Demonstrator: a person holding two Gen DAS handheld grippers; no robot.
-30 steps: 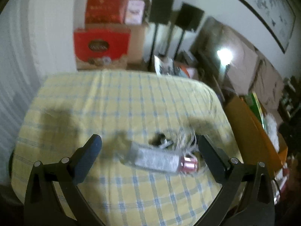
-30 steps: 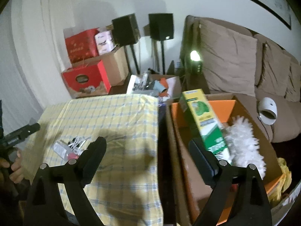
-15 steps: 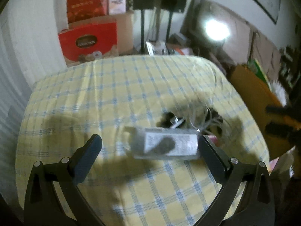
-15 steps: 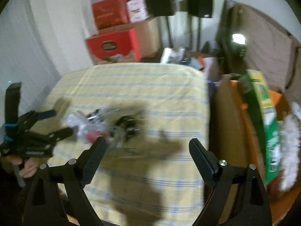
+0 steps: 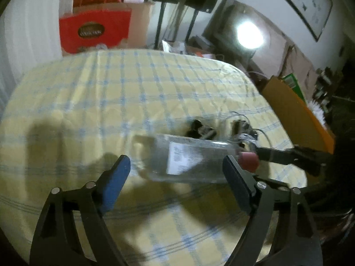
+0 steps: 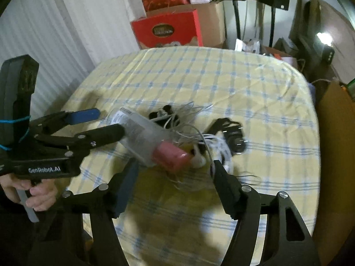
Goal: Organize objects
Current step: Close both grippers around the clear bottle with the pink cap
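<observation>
A clear plastic bottle (image 5: 188, 159) with a white label and a pink cap (image 5: 248, 160) lies on its side on the yellow checked tablecloth (image 5: 124, 88). My left gripper (image 5: 175, 167) straddles its body, jaws closing, pads not touching it. In the right wrist view the bottle (image 6: 142, 137) points its pink cap (image 6: 170, 155) toward my right gripper (image 6: 175, 170). Its jaws are also closing, with the cap just ahead of the gap and untouched. The left gripper (image 6: 109, 120) shows there at the bottle's base. One right finger (image 5: 279, 155) reaches in beside the cap.
A tangle of white cables and black plugs (image 6: 206, 139) lies right behind the bottle. An open cardboard box (image 5: 295, 115) stands off the table's right edge. Red gift boxes (image 6: 166, 31) and speaker stands are beyond the far edge. A hand (image 6: 33, 192) holds the left gripper's handle.
My right gripper swung left from over the cardboard box and came down to the bottle's cap. The left gripper sank closer to the bottle. Both pairs of jaws have narrowed.
</observation>
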